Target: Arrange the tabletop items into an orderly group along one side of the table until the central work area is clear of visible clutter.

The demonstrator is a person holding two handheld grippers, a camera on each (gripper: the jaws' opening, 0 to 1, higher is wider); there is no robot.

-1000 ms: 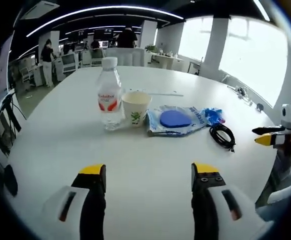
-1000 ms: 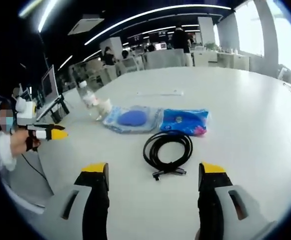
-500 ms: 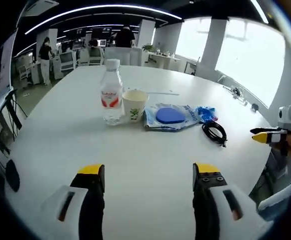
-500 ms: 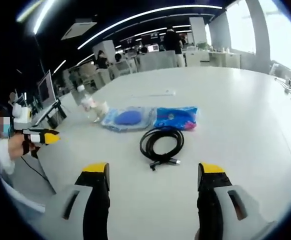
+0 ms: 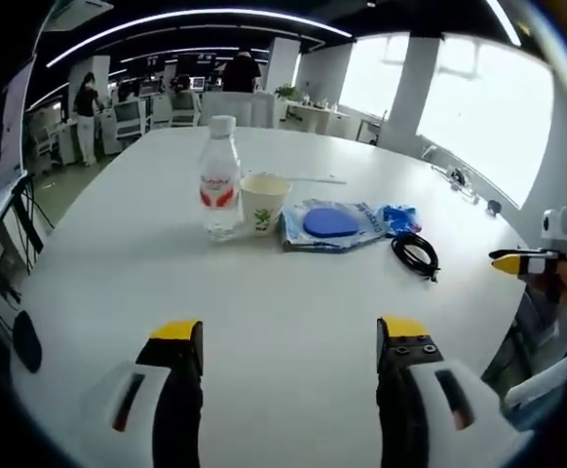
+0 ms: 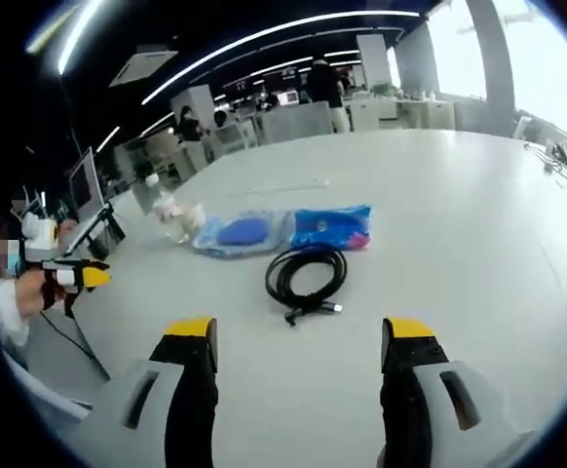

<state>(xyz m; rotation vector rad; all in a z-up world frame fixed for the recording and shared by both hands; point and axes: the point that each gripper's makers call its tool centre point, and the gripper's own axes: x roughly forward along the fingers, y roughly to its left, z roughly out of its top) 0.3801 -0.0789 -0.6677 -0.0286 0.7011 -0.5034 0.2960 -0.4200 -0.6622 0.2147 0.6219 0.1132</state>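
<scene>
Left gripper view is showing a row on the white table [image 5: 264, 322]: a clear water bottle [image 5: 220, 178] with a red label, a paper cup [image 5: 264, 204], a clear bag holding a blue disc [image 5: 328, 223], a blue packet [image 6: 330, 227], and a coiled black cable [image 6: 306, 276]. Both the left hand-held gripper [image 5: 288, 336] and the right hand-held gripper [image 6: 299, 336] are hovering wide apart, gripping nothing.
</scene>
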